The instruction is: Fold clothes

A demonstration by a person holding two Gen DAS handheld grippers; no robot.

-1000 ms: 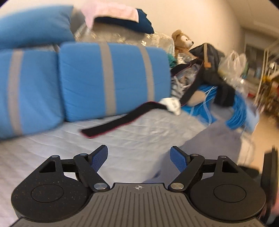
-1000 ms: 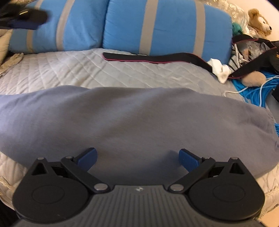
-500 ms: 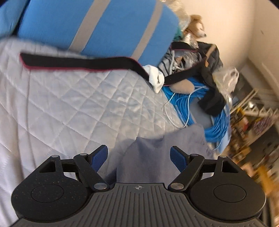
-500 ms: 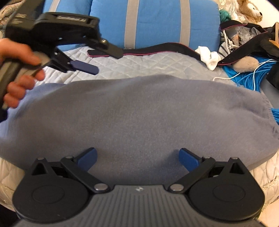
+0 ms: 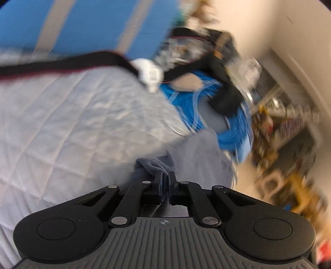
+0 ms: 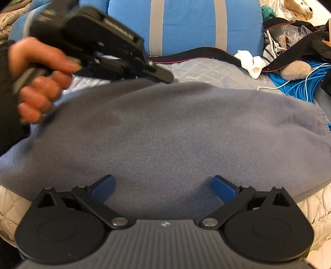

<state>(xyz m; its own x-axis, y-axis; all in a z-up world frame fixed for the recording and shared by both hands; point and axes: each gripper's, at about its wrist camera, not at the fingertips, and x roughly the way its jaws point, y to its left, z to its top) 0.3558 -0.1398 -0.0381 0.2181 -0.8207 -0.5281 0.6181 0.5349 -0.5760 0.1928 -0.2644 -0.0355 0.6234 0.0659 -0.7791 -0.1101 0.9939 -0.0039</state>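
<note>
A grey-blue fleece garment (image 6: pixel 175 132) lies spread across the quilted bed. My left gripper (image 5: pixel 164 175) is shut on a bunched fold of the garment's far edge (image 5: pixel 153 165); in the right wrist view it (image 6: pixel 163 77) shows at the upper left, held by a hand, with its tips at that far edge. My right gripper (image 6: pixel 163 184) is open, its blue pads (image 6: pixel 103 187) spread wide just above the garment's near part, holding nothing.
Blue pillows with grey stripes (image 6: pixel 186 24) line the back of the bed. A black strap (image 6: pixel 198 52), a white sock (image 6: pixel 251 63), blue cable coils (image 6: pixel 298 84) and a teddy bear (image 6: pixel 298 8) crowd the right side. The quilted cover (image 5: pixel 62 115) lies beyond the garment.
My left gripper has come down to the garment's far edge and closed on a fold of it. My right gripper has stayed open over the near part.
</note>
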